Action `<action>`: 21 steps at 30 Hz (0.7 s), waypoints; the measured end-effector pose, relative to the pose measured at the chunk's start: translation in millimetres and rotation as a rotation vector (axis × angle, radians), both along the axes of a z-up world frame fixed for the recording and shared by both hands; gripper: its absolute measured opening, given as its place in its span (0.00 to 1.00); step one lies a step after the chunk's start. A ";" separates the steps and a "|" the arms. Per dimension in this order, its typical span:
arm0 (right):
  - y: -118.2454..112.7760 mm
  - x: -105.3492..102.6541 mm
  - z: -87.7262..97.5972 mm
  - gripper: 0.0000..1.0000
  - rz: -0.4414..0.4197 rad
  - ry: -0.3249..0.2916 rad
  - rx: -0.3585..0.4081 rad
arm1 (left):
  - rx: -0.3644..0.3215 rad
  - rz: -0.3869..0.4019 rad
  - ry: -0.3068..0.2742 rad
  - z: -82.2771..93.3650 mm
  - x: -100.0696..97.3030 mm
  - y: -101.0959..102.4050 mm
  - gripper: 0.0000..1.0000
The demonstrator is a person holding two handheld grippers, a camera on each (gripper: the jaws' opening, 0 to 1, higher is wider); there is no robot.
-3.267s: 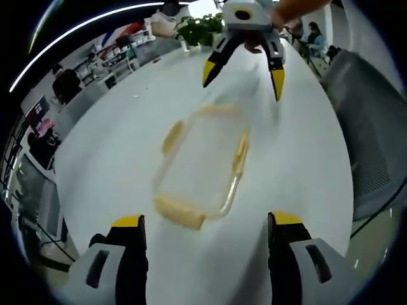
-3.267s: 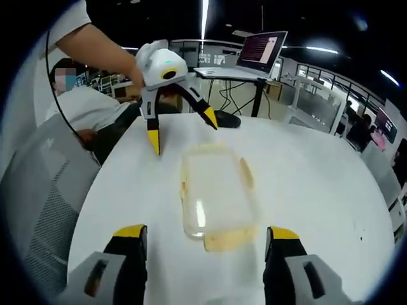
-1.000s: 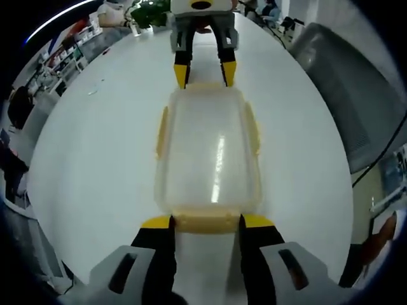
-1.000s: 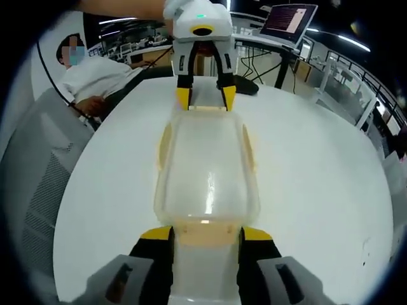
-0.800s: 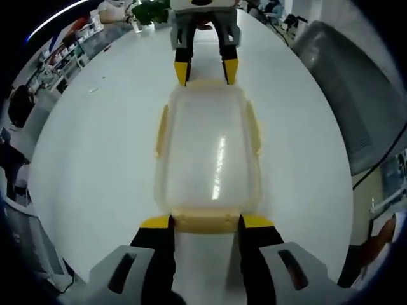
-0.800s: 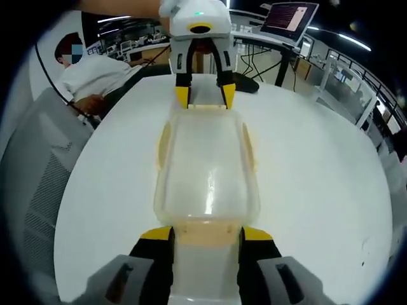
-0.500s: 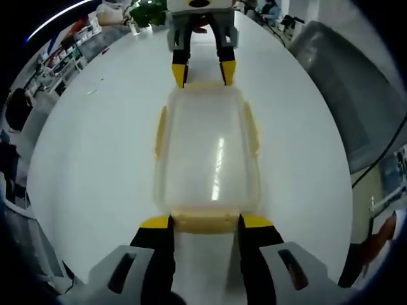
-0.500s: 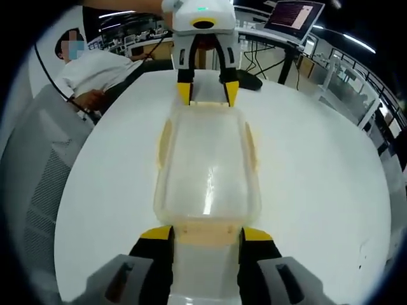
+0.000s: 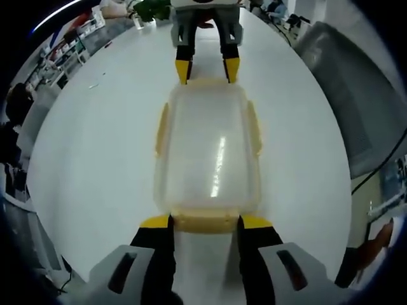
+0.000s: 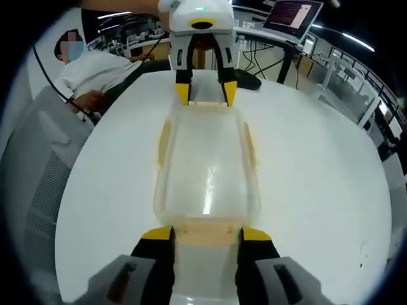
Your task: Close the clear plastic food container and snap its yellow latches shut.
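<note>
The clear plastic container (image 9: 208, 149) lies lengthwise on the white table, lid on, with yellow latches along its sides and at both ends. In the left gripper view my left gripper (image 9: 205, 222) is shut on the near end latch (image 9: 205, 222), one yellow tip touching each side of it. The right gripper (image 9: 206, 68) holds the far end latch the same way. From the right gripper view the container (image 10: 206, 162) runs away from my right gripper (image 10: 206, 234), shut on its near latch (image 10: 205, 236), to the left gripper (image 10: 205, 93) at the far end.
The round white table (image 9: 95, 140) has free room on both sides of the container. A grey mesh chair (image 9: 356, 76) stands beyond its edge, and a plant (image 9: 149, 9) at the far rim. A seated person (image 10: 95, 76) and a laptop (image 10: 292, 16) are behind the table.
Since 3.3 s ago both grippers have come in from hovering open to the container's ends, and their jaws have narrowed onto the end latches. Over the last second only slight camera shifts.
</note>
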State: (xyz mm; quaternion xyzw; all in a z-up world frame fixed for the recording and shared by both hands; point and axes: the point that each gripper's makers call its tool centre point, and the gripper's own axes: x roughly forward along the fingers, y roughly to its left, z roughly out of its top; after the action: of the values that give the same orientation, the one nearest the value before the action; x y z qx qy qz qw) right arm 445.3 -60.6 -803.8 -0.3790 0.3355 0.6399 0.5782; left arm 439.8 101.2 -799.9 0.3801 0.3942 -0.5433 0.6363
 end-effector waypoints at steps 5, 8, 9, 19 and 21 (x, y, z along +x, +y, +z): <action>1.0 -0.2 -0.4 0.34 -0.001 -0.005 -0.006 | 0.008 0.011 -0.012 0.5 -0.3 -0.5 0.37; 0.0 -1.0 1.0 0.34 -0.003 -0.015 -0.010 | 0.017 0.020 -0.028 1.5 1.1 -0.3 0.36; 0.1 0.3 0.7 0.34 -0.009 -0.014 -0.008 | 0.021 0.026 -0.032 1.9 1.5 -0.4 0.36; 2.5 -2.9 16.0 0.34 -0.006 -0.017 0.017 | 0.043 0.036 -0.044 14.3 -2.0 2.8 0.36; 2.9 -3.7 17.7 0.34 -0.001 -0.022 0.016 | 0.051 0.033 -0.046 16.7 -3.0 2.3 0.36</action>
State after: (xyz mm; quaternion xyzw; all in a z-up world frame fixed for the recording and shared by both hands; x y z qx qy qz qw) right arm 441.6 -57.7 -786.1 -0.3811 0.3241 0.6383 0.5851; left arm 436.8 103.5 -783.3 0.4023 0.3994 -0.5136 0.6441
